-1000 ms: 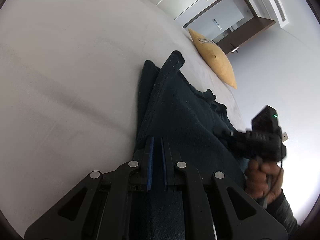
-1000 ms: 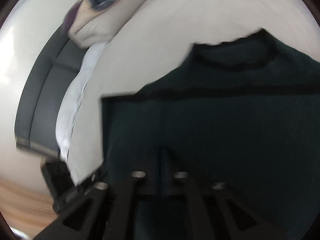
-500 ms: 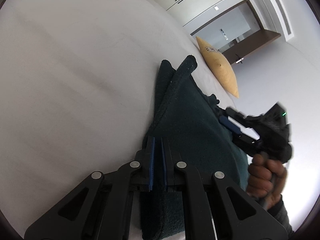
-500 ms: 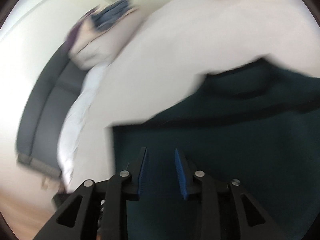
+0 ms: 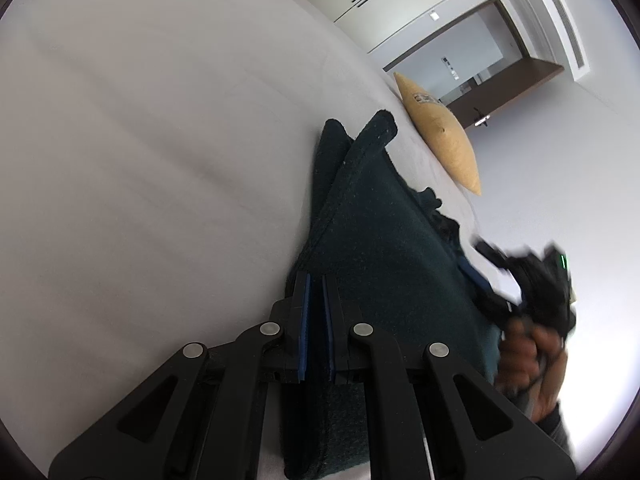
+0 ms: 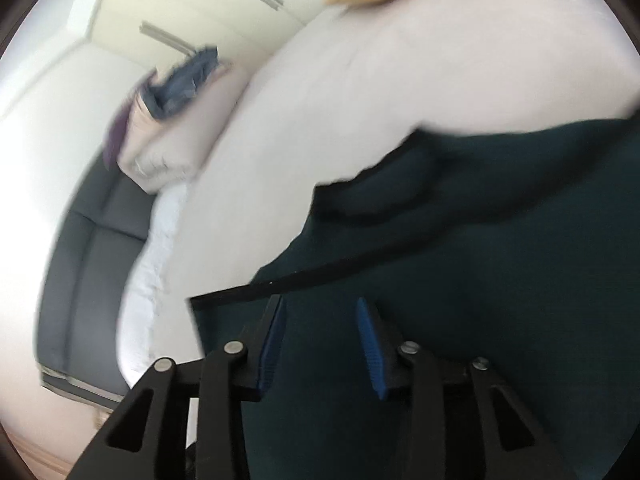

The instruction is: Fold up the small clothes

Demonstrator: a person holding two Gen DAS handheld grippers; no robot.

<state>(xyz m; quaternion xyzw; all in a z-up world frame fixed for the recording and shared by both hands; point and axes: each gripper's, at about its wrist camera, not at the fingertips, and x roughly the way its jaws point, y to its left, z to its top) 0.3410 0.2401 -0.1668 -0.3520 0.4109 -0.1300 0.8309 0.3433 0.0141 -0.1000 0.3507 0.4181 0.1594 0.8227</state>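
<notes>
Top [image 5: 384, 248] is a dark green knit lying on the bed [image 5: 140, 140], already doubled over: in the left view one layer sits on another, with a folded corner sticking up at the far end. That layering is why it reads as mid-fold rather than flat.

Your left claw [image 5: 316, 300] is clamped on the top's near edge, pads pressed together with fabric between them. My read: you're keeping that edge pinned so the fold doesn't slide or spring open while the other hand lets go.

Your right claw [image 6: 320, 340] is apart; its jaws have just been opening, and nothing is pinched between the blue pads [image 6: 370, 344]. The top lies under and past them, and whether the pads touch it is lost in the blur. Right view is motion-blurred, so seam detail is unreliable. In the left view your right hand [image 5: 528, 356] with its claw sits at the top's far side edge, clear of the fold.

Judgement: one fold laid, right side released, left side is the anchor. Next grab for the right probably needs a free edge, and the black trim line [image 6: 320, 276] near the pads looks like the candidate.

Yellow pillow [image 5: 444, 140] sits well apart at the bed's far edge, out of the way. Other clothes on a pillow [image 6: 176, 128] near the headboard [image 6: 88, 256], also well clear.
</notes>
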